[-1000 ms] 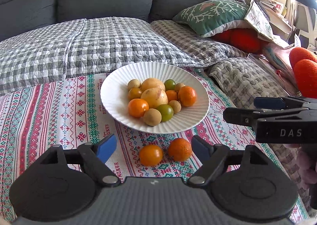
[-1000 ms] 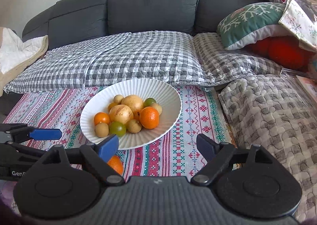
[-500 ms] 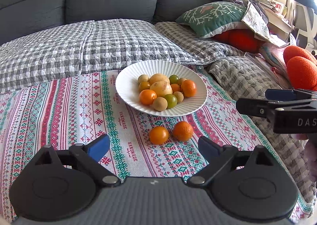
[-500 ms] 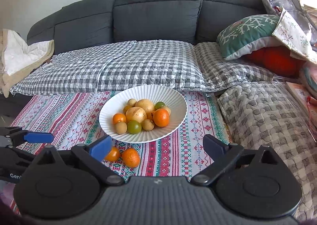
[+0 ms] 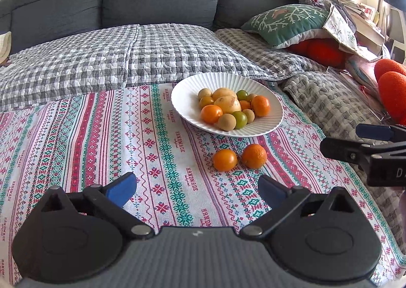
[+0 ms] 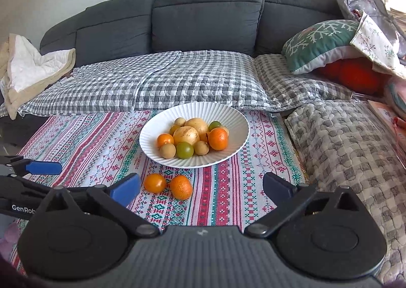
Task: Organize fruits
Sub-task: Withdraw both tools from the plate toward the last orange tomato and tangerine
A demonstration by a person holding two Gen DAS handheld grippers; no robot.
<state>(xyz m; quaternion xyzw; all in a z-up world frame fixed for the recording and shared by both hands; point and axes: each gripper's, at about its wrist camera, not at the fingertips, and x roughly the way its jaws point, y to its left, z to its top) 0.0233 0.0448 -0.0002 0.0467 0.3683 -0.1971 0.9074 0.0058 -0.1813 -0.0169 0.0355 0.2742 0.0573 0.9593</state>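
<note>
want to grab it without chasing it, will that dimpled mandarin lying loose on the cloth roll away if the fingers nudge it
Probably, a little. The mandarin is round and lies free on the flat tablecloth, so a one-sided nudge likely rolls it. The smooth orange fruit beside it may block rolling that way. Its dimpled peel probably grips well.

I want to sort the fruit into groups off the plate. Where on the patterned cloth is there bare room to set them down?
The widest bare stretch of the patterned cloth lies left of the white plate, up to the checked blanket. A narrower strip runs between the plate and the grey quilt. In front of the plate two loose orange fruits crowd it.
</note>
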